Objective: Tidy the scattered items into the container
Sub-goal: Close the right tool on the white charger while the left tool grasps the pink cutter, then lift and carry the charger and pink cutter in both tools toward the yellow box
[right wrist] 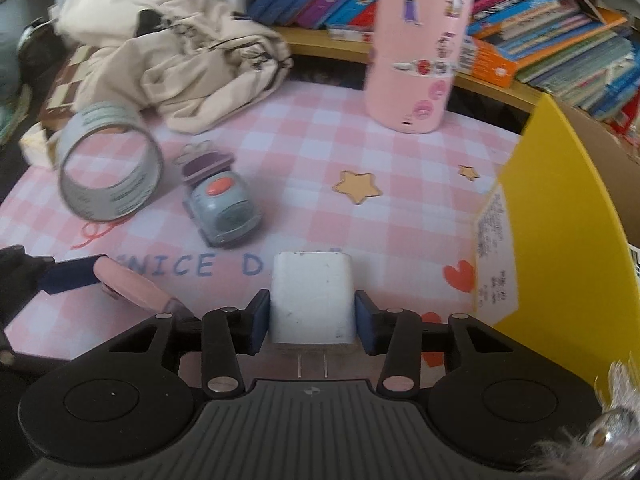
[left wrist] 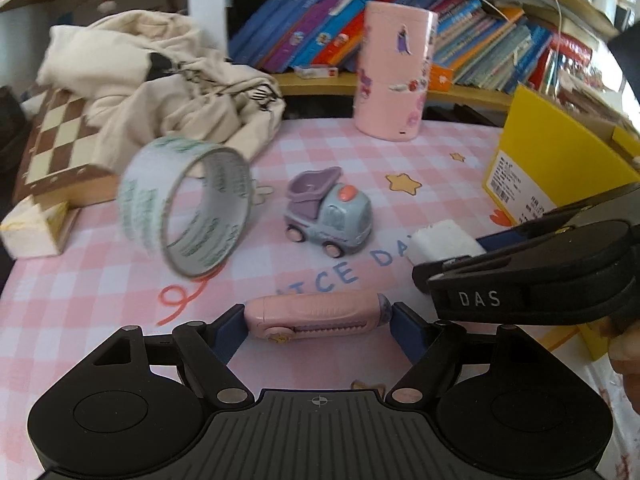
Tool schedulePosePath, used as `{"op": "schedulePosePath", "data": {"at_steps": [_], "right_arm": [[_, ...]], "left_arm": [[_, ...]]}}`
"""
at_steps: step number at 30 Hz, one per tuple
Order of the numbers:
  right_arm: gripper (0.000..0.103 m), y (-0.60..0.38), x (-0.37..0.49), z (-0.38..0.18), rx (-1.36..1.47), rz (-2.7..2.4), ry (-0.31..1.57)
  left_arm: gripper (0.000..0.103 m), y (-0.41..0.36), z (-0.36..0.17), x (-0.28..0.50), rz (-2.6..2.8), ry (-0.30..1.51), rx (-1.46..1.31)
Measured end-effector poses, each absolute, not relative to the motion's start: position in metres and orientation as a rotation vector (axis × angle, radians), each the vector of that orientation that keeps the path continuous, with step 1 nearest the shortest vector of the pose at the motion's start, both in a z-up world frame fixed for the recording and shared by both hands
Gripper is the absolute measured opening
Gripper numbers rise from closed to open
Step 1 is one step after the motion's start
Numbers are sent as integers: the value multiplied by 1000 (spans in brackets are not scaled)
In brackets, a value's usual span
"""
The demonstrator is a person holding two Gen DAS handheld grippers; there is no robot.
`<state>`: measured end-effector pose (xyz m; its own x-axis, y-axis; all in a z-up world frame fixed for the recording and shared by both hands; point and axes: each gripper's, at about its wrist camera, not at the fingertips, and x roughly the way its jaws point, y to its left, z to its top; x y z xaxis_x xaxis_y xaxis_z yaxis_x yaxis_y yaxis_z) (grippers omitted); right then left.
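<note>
My left gripper (left wrist: 318, 322) is shut on a pink utility knife (left wrist: 316, 316), held crosswise between its blue pads just above the checked mat. My right gripper (right wrist: 312, 316) is shut on a white charger block (right wrist: 312, 296); the left wrist view shows that block (left wrist: 442, 242) and the right gripper (left wrist: 520, 276) at the right. The pink knife (right wrist: 132, 286) and a left pad show at the left of the right wrist view. A toy truck (left wrist: 328, 212) (right wrist: 220, 208) and a tape roll (left wrist: 188, 206) (right wrist: 110, 160) sit on the mat. The yellow box (left wrist: 556, 168) (right wrist: 560, 220) stands at the right.
A tall pink cylinder (left wrist: 394, 72) (right wrist: 420, 52) stands at the back of the mat. A cream cloth bag (left wrist: 160, 80) (right wrist: 180, 52) lies over a chessboard (left wrist: 60, 140) at the back left. Books fill the shelf (left wrist: 480, 28) behind. A hand (left wrist: 628, 352) grips the right tool.
</note>
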<state>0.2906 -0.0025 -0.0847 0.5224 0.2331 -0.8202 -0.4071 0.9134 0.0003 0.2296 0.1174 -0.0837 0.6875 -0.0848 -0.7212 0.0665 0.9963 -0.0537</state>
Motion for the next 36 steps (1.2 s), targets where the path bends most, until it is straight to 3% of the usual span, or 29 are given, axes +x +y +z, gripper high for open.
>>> {"op": "schedulePosePath", "data": {"at_steps": [18, 36], "right_arm": [[41, -17, 220, -72, -222, 638, 1064], [41, -52, 144, -41, -163, 606, 1025]], "left_arm": [[78, 157, -51, 141, 1, 796, -215], [78, 143, -19, 81, -99, 752, -251]]}}
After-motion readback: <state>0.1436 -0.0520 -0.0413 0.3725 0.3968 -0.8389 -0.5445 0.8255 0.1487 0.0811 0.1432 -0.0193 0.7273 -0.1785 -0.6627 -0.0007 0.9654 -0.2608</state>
